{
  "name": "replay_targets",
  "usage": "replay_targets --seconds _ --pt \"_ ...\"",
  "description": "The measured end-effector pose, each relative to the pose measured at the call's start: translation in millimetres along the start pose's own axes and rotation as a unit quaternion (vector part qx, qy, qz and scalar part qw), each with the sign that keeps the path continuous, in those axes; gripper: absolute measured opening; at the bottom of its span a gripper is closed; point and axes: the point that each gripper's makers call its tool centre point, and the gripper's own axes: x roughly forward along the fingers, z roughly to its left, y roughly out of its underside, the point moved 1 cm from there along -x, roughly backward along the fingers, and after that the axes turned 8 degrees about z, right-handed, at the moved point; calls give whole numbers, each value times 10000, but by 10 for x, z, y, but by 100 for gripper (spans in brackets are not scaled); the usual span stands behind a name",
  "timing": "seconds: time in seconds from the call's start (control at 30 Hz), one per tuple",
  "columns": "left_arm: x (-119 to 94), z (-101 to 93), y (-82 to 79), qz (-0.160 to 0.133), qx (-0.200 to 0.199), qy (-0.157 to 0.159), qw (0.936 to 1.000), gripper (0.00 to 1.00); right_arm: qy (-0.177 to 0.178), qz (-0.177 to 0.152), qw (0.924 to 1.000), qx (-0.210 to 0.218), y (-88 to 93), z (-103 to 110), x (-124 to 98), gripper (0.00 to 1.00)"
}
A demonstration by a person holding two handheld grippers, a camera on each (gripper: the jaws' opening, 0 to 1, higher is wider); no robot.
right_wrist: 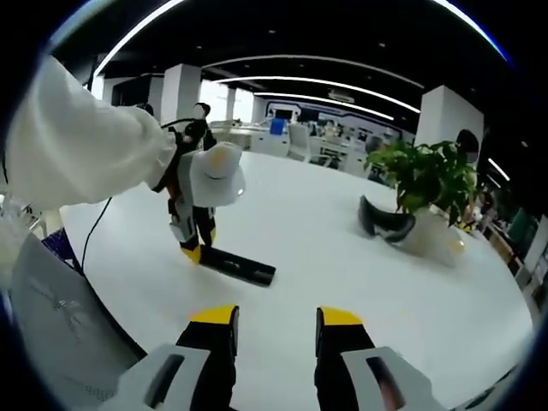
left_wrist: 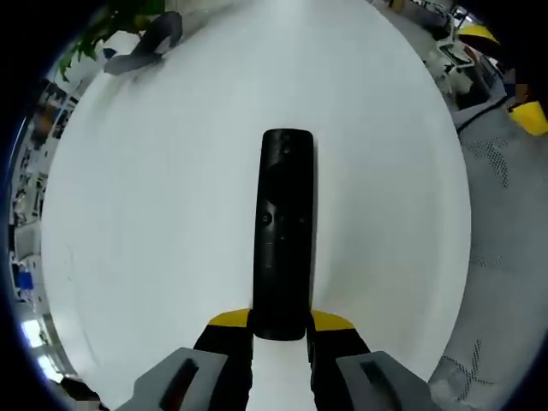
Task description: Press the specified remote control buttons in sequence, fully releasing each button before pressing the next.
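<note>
Left gripper view: left gripper point(left_wrist: 281, 332) fingers clamp the near end of the remote point(left_wrist: 284, 231) on the white tabletop point(left_wrist: 154, 214). Right gripper point(right_wrist: 276, 330), fingers apart and empty, must next descend onto a button.

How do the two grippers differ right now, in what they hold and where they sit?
The left gripper is shut on the near end of the black remote, low at the white table; the right gripper is open, empty and away from the remote. Both have yellow-tipped black jaws.
</note>
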Motion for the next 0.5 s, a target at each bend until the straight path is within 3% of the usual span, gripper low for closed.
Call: replay_targets --seconds 0.37,0.5 --pt "-3 -288 40 -188 -92 6 9998 23 -66 45 10000 37 7 16 -16 15" --pt "-2 -385 47 -196 -99 14 9998 23 -12 7 10000 -1 -4 1 -24 15"
